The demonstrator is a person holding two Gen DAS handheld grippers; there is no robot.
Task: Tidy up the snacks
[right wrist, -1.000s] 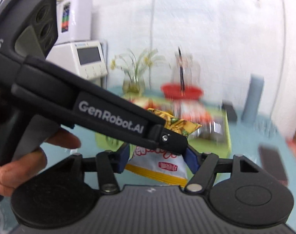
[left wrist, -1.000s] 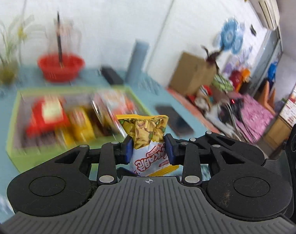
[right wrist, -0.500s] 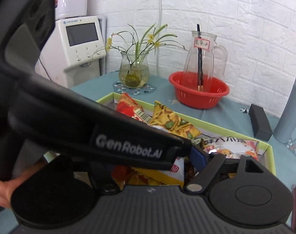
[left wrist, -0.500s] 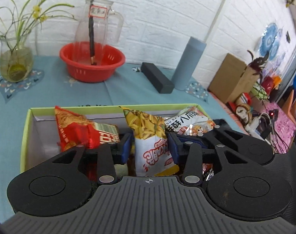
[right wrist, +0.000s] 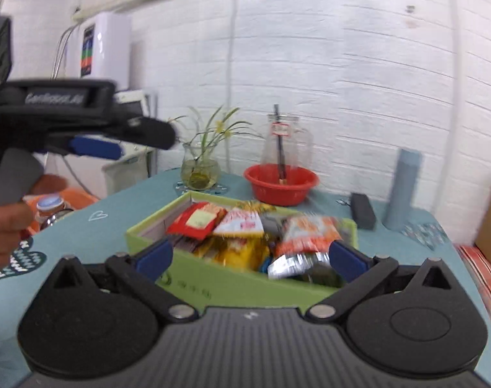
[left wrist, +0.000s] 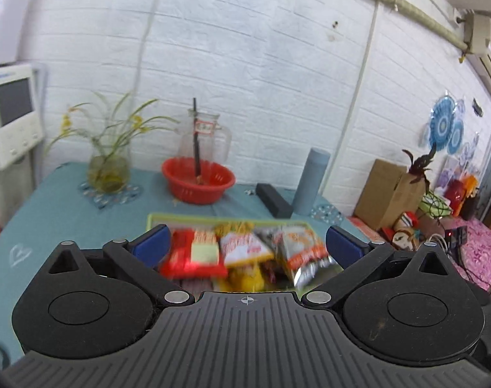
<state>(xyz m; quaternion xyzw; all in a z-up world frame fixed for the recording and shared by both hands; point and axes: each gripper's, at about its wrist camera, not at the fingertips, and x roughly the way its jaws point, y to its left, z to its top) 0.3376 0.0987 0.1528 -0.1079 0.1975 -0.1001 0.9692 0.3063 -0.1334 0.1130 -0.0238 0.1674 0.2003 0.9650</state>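
A teal table (right wrist: 407, 252) fills the lower half of both views, running back to a white brick wall, and it carries everything else. Near the middle of the frame sits the green box (right wrist: 213, 286), its near wall just ahead of the right gripper (right wrist: 250, 257); it seems to serve as the collecting bin, since the snack packets (right wrist: 245, 232) are heaped inside it: a red one at the left, a white-and-red one in the middle, an orange-and-silver one at the right, with yellow ones underneath. Motion blur makes the exact count uncertain. Behind the box, in the upper middle, a red basin (right wrist: 281, 182) holds a glass pitcher, with a vase of greenery to its left and a grey cylinder at the far right. Both claws have just been opening and now stand released with nothing between the pads, which fits a packet just dropped into the box. The left gripper (left wrist: 247, 247) hangs clear above the packets and also shows at the upper left of the right view.
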